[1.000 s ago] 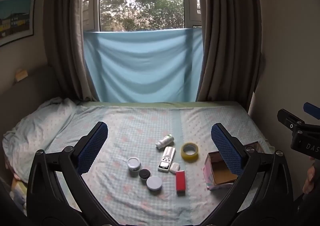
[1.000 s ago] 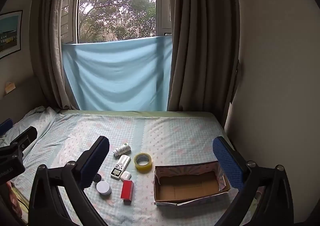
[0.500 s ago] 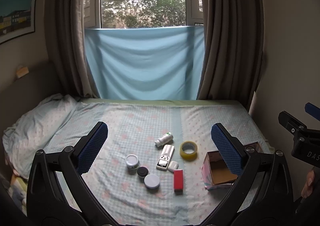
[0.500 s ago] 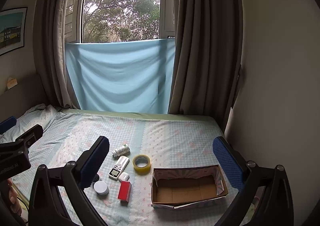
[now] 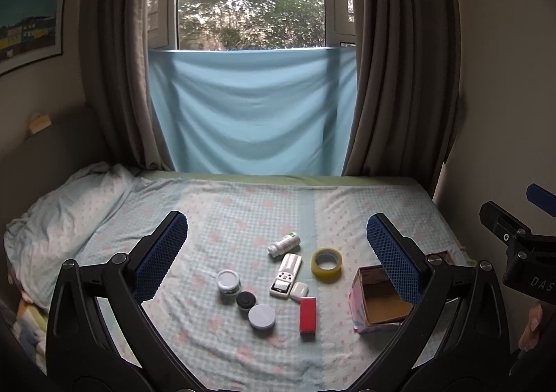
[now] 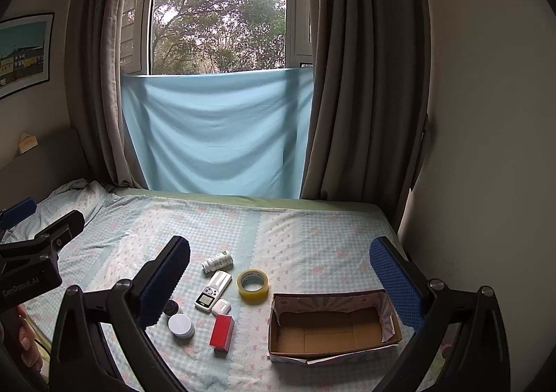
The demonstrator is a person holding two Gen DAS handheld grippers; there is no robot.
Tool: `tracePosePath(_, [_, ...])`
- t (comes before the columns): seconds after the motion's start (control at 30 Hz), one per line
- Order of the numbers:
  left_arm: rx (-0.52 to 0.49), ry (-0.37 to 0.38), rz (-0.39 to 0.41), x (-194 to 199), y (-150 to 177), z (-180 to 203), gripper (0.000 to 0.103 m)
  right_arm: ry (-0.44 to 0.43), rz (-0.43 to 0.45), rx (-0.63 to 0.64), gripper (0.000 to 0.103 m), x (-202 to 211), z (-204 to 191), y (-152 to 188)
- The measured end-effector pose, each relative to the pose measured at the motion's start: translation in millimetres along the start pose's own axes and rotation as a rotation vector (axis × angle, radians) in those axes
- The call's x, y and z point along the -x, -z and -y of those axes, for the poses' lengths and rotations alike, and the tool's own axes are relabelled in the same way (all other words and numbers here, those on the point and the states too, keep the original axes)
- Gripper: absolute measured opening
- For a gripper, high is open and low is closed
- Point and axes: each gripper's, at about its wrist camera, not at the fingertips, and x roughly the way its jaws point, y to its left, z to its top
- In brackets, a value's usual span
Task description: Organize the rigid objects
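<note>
Held the left gripper [image 5: 276, 221] and the right gripper [image 6: 279, 244] above the bed sheet [image 6: 312, 246], both with jaws spread wide and clamping nothing. Found 8 small items bunched on the sheet, just left of the empty cardboard box [image 6: 330, 329]:

- bottle [image 6: 217, 261] lying on its side
- tape roll [image 6: 253, 284]
- pocket scale [image 6: 212, 291], with a white case [image 6: 221, 307] against it
- red block [image 6: 222, 331]
- black cap [image 6: 171, 307], wedged between a flat lid [image 6: 181, 325] and a jar [image 5: 228, 281]

Judged crowding the main hazard: closing on 1 piece would likely have nudged its neighbours. Expected the bottle to roll if only grazed. Feared the soft bedding giving way under a downward press, spoiling the pinch. Thought the light box liable to skid or tip if clipped on its rim.
</note>
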Motion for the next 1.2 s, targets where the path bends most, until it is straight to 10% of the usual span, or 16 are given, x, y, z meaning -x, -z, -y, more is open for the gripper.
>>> tracePosePath(1.2, [0.010, 0.018, 0.010, 3.2, 0.5, -6.6, 0.103, 0.007, 0.012, -0.024, 0.103, 0.1, -0.7, 2.1])
